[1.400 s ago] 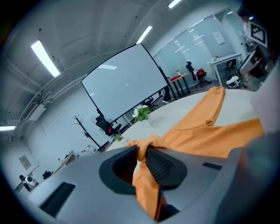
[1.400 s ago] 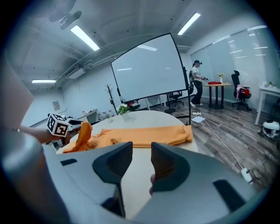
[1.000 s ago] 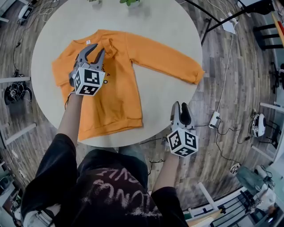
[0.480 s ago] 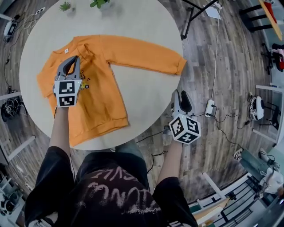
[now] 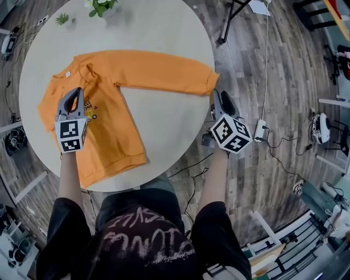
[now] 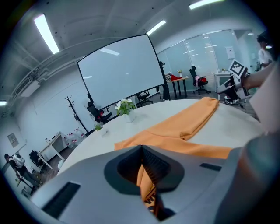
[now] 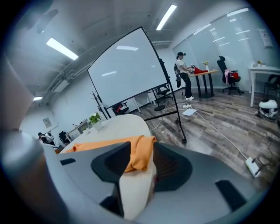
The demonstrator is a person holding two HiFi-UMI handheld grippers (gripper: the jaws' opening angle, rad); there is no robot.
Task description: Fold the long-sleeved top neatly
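Near the table's [image 5: 164, 33] left edge, left gripper [image 5: 71, 94] is clamped on the orange top [image 5: 117, 126]. Right gripper [image 5: 219, 98], jaws opening and empty, sits by the sleeve cuff [image 5: 210, 82] at the right edge. Sleeve fold looks to be starting; next move probably calls for pinching that cuff.

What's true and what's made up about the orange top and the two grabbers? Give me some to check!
1. The orange top lies on a round table. True.
2. The left gripper is wide open and empty. False: it is shut on the top's fabric.
3. The right gripper has pinched the sleeve cuff. False: its jaws are opening, and the cuff lies just ahead of them, not squeezed.
4. A small plant stands at the table's far side. True.
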